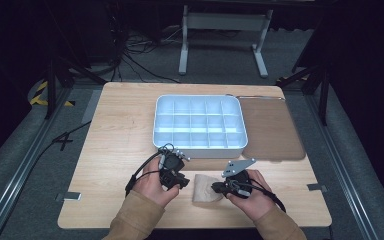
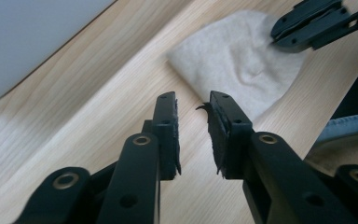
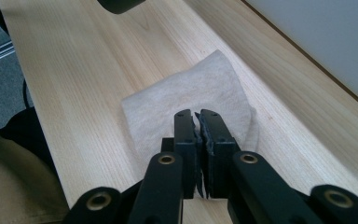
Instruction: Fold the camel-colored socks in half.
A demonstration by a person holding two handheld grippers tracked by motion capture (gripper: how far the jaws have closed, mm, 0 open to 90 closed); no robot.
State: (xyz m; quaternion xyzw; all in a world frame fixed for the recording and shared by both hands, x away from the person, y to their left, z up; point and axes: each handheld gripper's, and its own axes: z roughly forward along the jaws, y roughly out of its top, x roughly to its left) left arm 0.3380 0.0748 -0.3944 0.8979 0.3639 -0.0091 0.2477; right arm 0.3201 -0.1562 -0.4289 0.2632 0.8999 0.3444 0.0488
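Nearest the person, the small beige folded cloth (image 1: 207, 190) lies flat on the pale wooden counter (image 1: 115, 130), between the two hands. The right tool (image 3: 198, 114) is closed on the cloth's edge, probably to pin it. The left tool (image 2: 192, 100) hovers just beside the cloth, jaws narrowly parted and empty, seemingly ready to take the opposite edge. Farther back sits the white plastic compartment tray (image 1: 156, 127), likely the cloth's destination.

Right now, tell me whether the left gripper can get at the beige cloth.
Probably yes. The left gripper points at the cloth with bare table between them. The right gripper is at the cloth's far edge, off that path.
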